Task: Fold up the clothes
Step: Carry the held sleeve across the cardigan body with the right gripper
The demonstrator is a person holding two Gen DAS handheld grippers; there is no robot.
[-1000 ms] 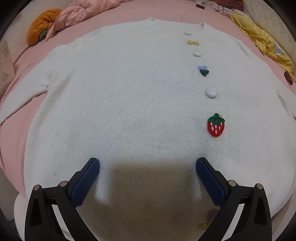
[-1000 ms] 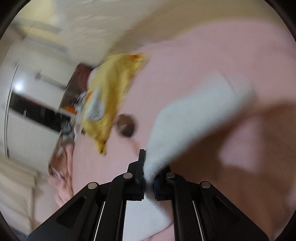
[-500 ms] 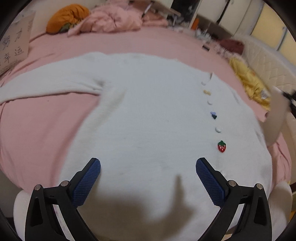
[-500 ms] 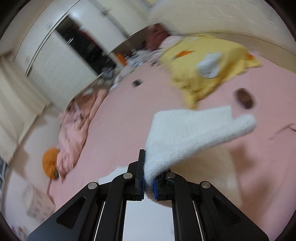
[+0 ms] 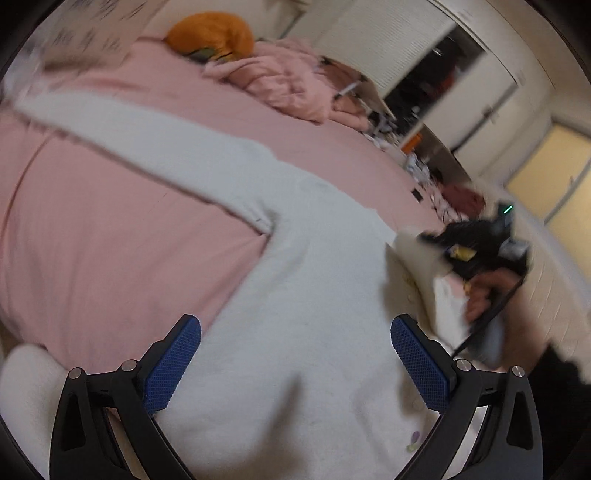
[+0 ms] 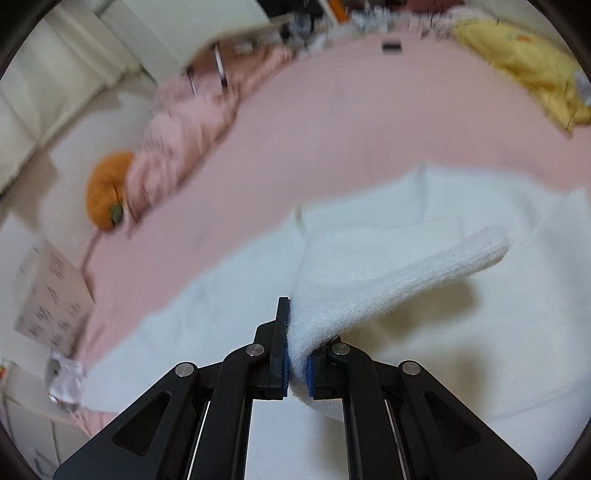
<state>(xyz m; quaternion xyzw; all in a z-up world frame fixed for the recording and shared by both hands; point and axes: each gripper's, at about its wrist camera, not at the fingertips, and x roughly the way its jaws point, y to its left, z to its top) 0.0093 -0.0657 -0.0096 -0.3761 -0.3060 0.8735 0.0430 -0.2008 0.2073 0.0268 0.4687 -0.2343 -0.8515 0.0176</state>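
Observation:
A white fluffy cardigan [image 5: 303, 302] lies spread on the pink bed [image 5: 110, 251], one sleeve [image 5: 122, 133] stretched out to the upper left. My left gripper [image 5: 295, 360] hovers open over its lower body, nothing between the blue pads. In the right wrist view my right gripper [image 6: 296, 360] is shut on the cuff of the other white sleeve [image 6: 391, 273], which arches up and hangs above the cardigan's body [image 6: 498, 350]. The left wrist view shows that right gripper [image 5: 476, 243], blurred, in a person's hand with the sleeve end [image 5: 417, 254] over the cardigan's right side.
A crumpled pink blanket [image 5: 284, 85] and an orange pumpkin cushion [image 5: 210, 35] lie at the bed's far side. A yellow garment [image 6: 528, 70] sits at the far right edge. A printed cardboard box [image 6: 51, 306] stands beside the bed. Cupboards and clutter lie beyond.
My right gripper has swung the held sleeve from out over the bare pink bed to above the cardigan's body. The left gripper turned left, so the outstretched sleeve came into view.

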